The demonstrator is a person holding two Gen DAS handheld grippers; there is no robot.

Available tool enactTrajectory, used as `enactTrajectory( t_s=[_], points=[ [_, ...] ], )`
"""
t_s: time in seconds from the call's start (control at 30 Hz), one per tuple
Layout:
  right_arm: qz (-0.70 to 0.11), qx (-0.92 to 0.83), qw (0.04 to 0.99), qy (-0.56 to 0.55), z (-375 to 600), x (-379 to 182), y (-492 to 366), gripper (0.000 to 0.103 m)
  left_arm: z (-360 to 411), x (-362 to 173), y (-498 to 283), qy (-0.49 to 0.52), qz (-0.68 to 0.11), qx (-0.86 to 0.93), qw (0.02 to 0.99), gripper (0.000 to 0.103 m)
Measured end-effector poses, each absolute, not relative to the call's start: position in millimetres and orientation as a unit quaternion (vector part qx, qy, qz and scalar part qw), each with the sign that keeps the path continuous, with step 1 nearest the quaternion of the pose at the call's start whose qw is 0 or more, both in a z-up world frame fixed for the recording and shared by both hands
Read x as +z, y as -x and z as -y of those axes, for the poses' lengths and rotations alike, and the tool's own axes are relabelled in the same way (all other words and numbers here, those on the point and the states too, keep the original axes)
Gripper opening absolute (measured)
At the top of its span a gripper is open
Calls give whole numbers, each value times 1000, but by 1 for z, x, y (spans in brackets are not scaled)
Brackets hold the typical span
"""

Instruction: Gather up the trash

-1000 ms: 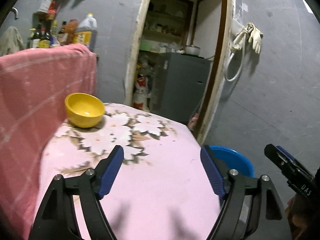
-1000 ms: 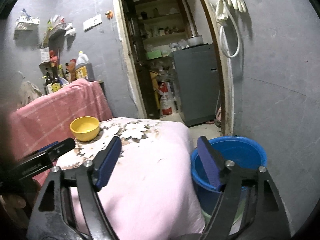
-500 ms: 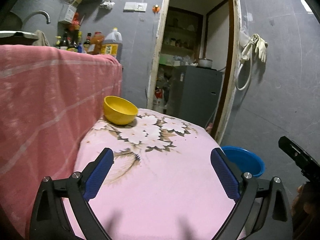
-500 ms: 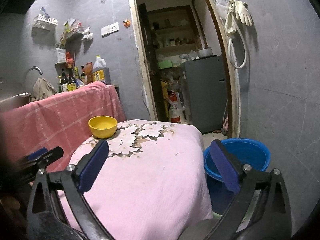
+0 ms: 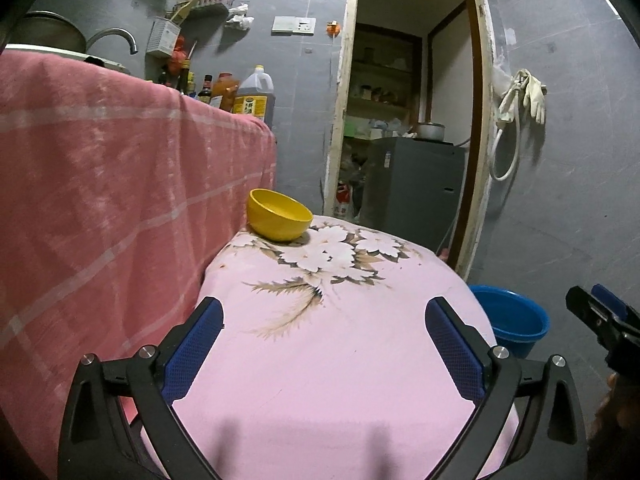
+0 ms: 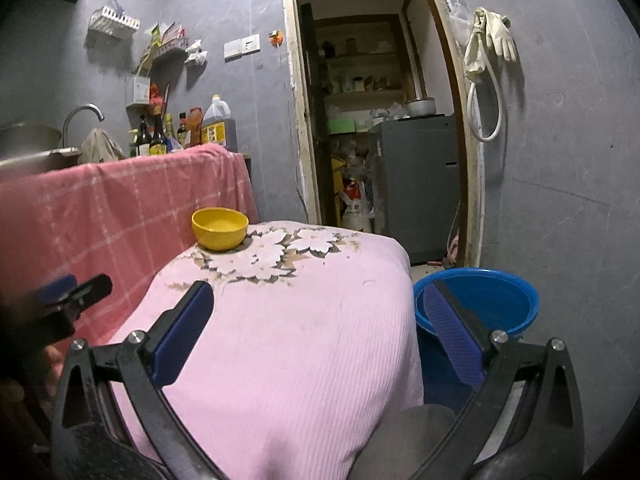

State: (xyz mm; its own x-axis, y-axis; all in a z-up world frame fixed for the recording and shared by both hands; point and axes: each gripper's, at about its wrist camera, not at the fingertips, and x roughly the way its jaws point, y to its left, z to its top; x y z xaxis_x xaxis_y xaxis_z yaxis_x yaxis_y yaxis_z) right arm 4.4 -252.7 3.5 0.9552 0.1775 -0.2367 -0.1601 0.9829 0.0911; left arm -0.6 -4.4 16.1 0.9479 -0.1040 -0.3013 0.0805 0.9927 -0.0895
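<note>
Blue plastic trash bucket [image 6: 480, 300] on floor beside pink floral cloth-covered table [image 5: 340, 360], round yellow plastic bowl [image 5: 279, 214] at far edge, L gripper [image 5: 324, 344] & R gripper [image 6: 324, 328] both just opened wide, nothing between jaws.

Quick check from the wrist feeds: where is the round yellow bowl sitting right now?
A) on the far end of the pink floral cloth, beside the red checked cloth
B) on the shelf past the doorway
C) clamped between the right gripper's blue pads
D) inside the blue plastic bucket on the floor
A: the round yellow bowl rests on the far end of the pink floral cloth, next to the red checked cloth, with nothing gripping it.
</note>
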Motion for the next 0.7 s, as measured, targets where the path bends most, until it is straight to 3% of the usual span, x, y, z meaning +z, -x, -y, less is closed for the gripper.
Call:
enactTrajectory(
  t_s=[0.7],
  points=[
    [-141, 71, 987, -32, 254, -11, -1, 103, 1, 0, 6, 21, -156, -41, 987, 99]
  ],
)
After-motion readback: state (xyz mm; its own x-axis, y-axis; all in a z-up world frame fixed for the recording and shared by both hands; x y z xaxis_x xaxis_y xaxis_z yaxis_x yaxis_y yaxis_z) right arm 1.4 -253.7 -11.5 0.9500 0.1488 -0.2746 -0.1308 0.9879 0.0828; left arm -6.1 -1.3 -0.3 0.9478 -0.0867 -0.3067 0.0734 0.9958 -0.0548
